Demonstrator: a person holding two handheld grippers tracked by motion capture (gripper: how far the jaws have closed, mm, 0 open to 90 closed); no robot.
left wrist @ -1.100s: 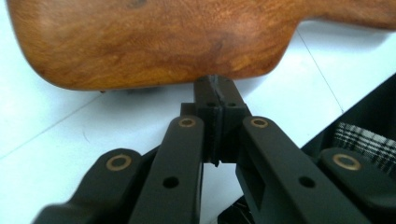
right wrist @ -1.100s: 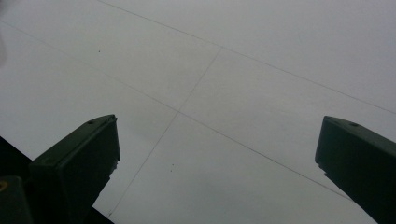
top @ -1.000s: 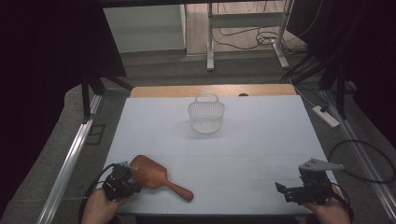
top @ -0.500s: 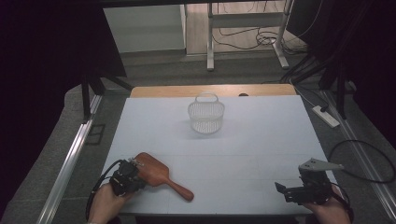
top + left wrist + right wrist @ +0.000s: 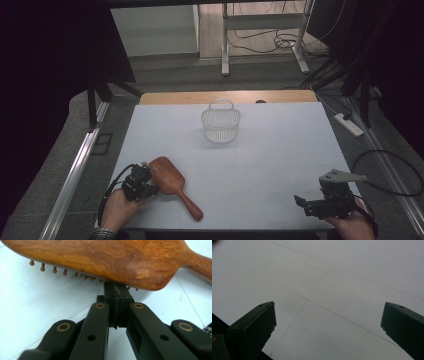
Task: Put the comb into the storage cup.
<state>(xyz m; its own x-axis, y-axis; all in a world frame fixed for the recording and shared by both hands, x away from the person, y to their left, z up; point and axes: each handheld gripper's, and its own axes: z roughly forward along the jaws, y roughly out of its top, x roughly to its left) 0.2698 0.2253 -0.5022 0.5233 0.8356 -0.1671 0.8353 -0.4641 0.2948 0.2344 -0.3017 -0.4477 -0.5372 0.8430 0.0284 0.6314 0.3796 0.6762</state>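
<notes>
A wooden hairbrush (image 5: 170, 180) lies bristles down near the table's front left, its handle pointing toward the front edge. My left gripper (image 5: 148, 171) is shut, its fingertips pressed together with nothing between them. In the left gripper view the closed tips (image 5: 117, 290) touch the lower edge of the brush head (image 5: 100, 262), right by the bristles. My right gripper (image 5: 300, 202) rests low at the front right, held by a hand. Its jaws stand wide open (image 5: 328, 315) over bare white table.
A white wire basket (image 5: 220, 122) with a handle stands at the back middle of the white table (image 5: 280, 150). Cables trail from both grippers. Desk legs, cords and a power strip lie on the floor beyond and to the right.
My left gripper has moved a little forward and right, up against the brush head. The right gripper has stayed where it was.
</notes>
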